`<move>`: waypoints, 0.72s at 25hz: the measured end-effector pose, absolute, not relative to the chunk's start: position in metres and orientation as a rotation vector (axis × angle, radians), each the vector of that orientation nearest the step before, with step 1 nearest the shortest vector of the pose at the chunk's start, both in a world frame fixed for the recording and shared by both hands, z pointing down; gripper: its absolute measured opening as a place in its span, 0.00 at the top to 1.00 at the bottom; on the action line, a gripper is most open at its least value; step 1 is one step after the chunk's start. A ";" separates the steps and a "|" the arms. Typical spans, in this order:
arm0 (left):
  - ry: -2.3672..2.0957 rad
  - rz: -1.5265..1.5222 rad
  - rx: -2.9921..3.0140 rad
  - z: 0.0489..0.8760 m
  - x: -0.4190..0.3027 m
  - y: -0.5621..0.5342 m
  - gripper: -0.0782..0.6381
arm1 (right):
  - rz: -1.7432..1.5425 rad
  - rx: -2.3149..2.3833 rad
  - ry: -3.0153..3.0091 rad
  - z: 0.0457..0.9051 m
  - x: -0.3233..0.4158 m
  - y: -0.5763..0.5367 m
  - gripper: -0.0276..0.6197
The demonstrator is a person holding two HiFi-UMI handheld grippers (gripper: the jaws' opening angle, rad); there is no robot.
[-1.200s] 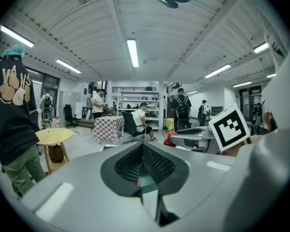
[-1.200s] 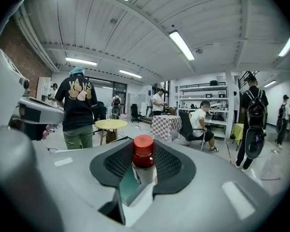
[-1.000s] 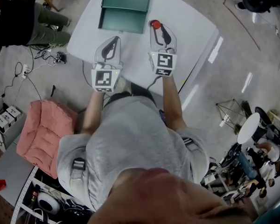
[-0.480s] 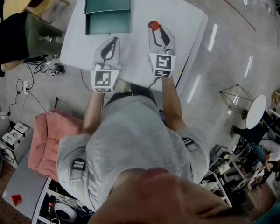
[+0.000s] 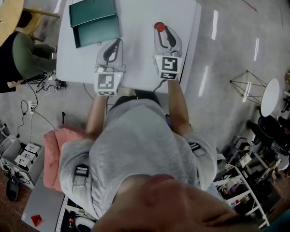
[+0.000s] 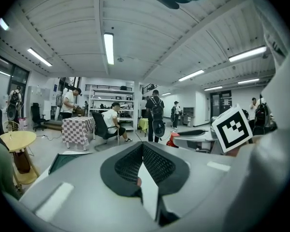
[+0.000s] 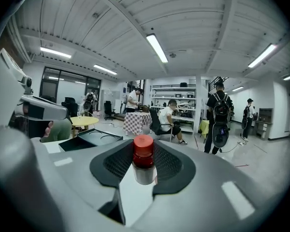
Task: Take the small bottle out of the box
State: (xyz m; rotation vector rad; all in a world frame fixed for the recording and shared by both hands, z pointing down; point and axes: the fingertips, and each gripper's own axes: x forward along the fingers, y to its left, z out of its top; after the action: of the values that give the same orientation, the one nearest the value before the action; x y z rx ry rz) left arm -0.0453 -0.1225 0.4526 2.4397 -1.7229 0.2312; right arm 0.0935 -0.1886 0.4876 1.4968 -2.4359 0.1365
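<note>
small bottle (image 5: 160,26) only red top visible, box (image 6: 62,162) mostly hidden

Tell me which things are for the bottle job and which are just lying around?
For the job:
- small bottle, gripped in the right tongs
- open green box
- white table
- left tongs, shut and empty

Just lying about:
- pink cushion
- round yellow table
- floor cables
</note>
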 end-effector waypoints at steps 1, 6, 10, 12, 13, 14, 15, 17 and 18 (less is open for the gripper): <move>-1.708 0.237 2.448 0.454 -0.041 -0.126 0.88 | 0.144 1.511 -2.426 0.490 0.099 -0.190 0.76; -1.641 0.264 2.477 0.464 -0.022 -0.142 0.88 | 0.177 1.564 -2.380 0.503 0.121 -0.201 0.76; -1.604 0.286 2.479 0.475 -0.015 -0.156 0.88 | 0.206 1.596 -2.352 0.512 0.134 -0.211 0.76; -1.587 0.298 2.478 0.483 -0.011 -0.162 0.88 | 0.219 1.606 -2.337 0.519 0.139 -0.216 0.76; -1.577 0.303 2.478 0.486 -0.009 -0.164 0.88 | 0.227 1.609 -2.330 0.523 0.142 -0.218 0.76; -1.569 0.308 2.478 0.489 -0.007 -0.166 0.88 | 0.235 1.612 -2.324 0.526 0.145 -0.220 0.76; -1.561 0.314 2.477 0.492 -0.004 -0.168 0.88 | 0.244 1.613 -2.319 0.530 0.147 -0.221 0.76; -1.546 0.326 2.472 0.498 0.000 -0.173 0.88 | 0.261 1.614 -2.310 0.538 0.152 -0.225 0.76; -1.539 0.331 2.470 0.502 0.002 -0.175 0.88 | 0.267 1.615 -2.306 0.542 0.153 -0.227 0.76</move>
State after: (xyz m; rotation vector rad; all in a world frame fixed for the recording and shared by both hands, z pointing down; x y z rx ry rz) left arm 0.0024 -0.1751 0.5022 2.4697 -1.5387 0.3313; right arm 0.1535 -0.2273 0.5420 1.6148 -2.3056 0.2668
